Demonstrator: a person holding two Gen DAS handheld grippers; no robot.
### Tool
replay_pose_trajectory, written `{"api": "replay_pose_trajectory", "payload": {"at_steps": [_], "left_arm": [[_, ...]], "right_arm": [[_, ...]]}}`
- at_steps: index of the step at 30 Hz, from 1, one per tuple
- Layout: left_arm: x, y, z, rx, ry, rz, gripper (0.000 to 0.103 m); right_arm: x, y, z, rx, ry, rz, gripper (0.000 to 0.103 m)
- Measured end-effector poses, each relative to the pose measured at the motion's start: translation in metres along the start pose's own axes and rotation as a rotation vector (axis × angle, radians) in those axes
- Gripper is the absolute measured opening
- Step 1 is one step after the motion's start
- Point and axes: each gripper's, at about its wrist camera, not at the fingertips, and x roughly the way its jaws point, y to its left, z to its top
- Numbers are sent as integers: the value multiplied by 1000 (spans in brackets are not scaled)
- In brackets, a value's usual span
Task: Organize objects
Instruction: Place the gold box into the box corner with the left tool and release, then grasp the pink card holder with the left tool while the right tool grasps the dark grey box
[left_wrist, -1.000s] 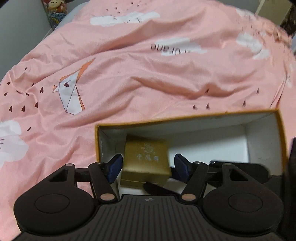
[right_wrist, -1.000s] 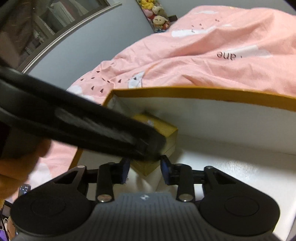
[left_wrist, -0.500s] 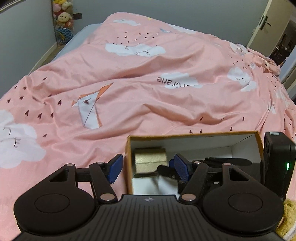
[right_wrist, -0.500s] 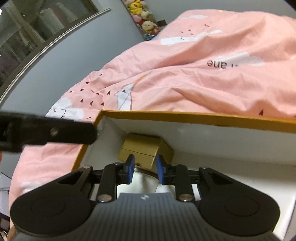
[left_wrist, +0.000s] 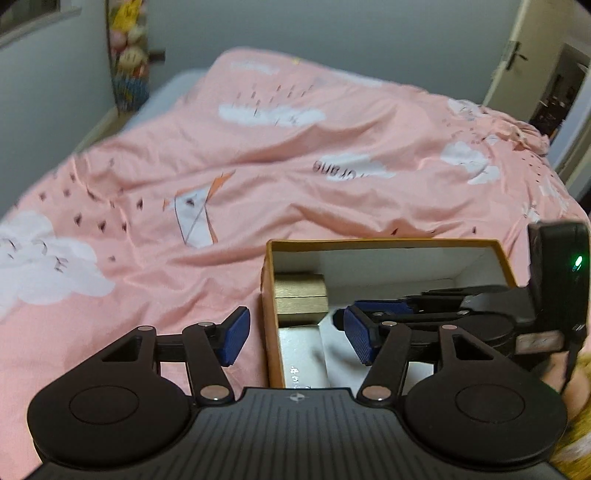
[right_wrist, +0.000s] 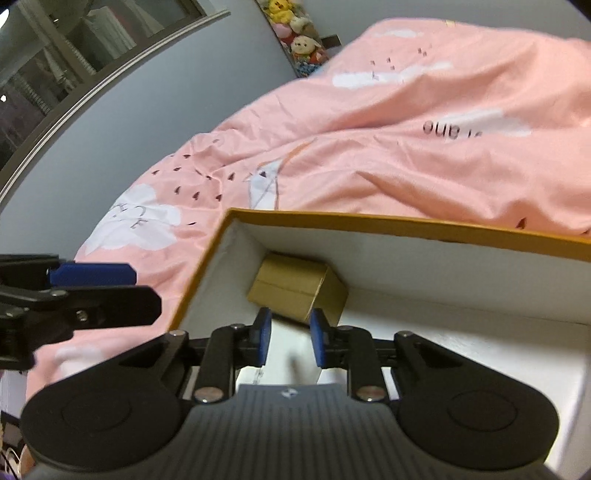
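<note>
A small gold box sits in the far left corner of an orange-rimmed white cardboard box on the bed; it also shows in the right wrist view. A white flat item lies in front of it. My left gripper is open and empty, its fingers astride the big box's left wall. My right gripper is inside the big box, partly open around the white item; whether it grips is unclear. It also shows in the left wrist view.
A pink bedspread with cloud prints covers the bed. Plush toys stand in the far left corner by the grey wall. A door is at the far right. A window is at the left.
My left gripper has drawn back and up out of the big box, leaving the gold box in its corner. My right gripper has pulled slightly back from the gold box.
</note>
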Motion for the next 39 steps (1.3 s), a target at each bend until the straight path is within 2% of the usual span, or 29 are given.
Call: {"api": "replay_pose_trajectory", "payload": {"at_steps": [3, 4, 7, 10, 12, 15, 20, 21, 23, 26, 28, 32, 36, 39], "left_arm": [[-30, -16, -18, 55, -93, -9, 69], [-39, -21, -24, 64, -109, -17, 69], [-63, -31, -43, 42, -126, -64, 69], [-76, -39, -64, 30, -88, -127, 69], [-76, -41, -78, 5, -32, -163, 67], [-69, -40, -101, -55, 51, -195, 64], [-49, -33, -137, -185, 165, -237, 64], [-44, -31, -143, -212, 181, -244, 64], [-30, -25, -152, -285, 213, -262, 64], [-8, -18, -165, -376, 270, -285, 66], [2, -16, -172, -425, 287, -272, 68], [22, -17, -175, -440, 337, -247, 71], [37, -19, -182, -447, 388, -246, 71], [43, -19, -186, -461, 408, -256, 71]], "right_arm": [[-37, 11, -12, -26, -23, -22, 31], [-50, 15, -18, -38, -32, -37, 40], [-91, 26, -43, -66, -72, -78, 54], [-126, 30, -74, -47, -97, -103, 55], [-144, 28, -98, -8, -113, -108, 55], [-160, 27, -134, 31, -107, -177, 55], [-166, 22, -184, 135, -35, -175, 54], [-165, 22, -191, 150, -29, -173, 50], [-160, 22, -203, 161, -1, -191, 46], [-149, 21, -214, 164, 47, -223, 46], [-144, 19, -218, 181, 69, -213, 46], [-140, 16, -220, 188, 80, -220, 46], [-135, 14, -217, 194, 85, -220, 40], [-132, 12, -218, 197, 100, -214, 40]]}}
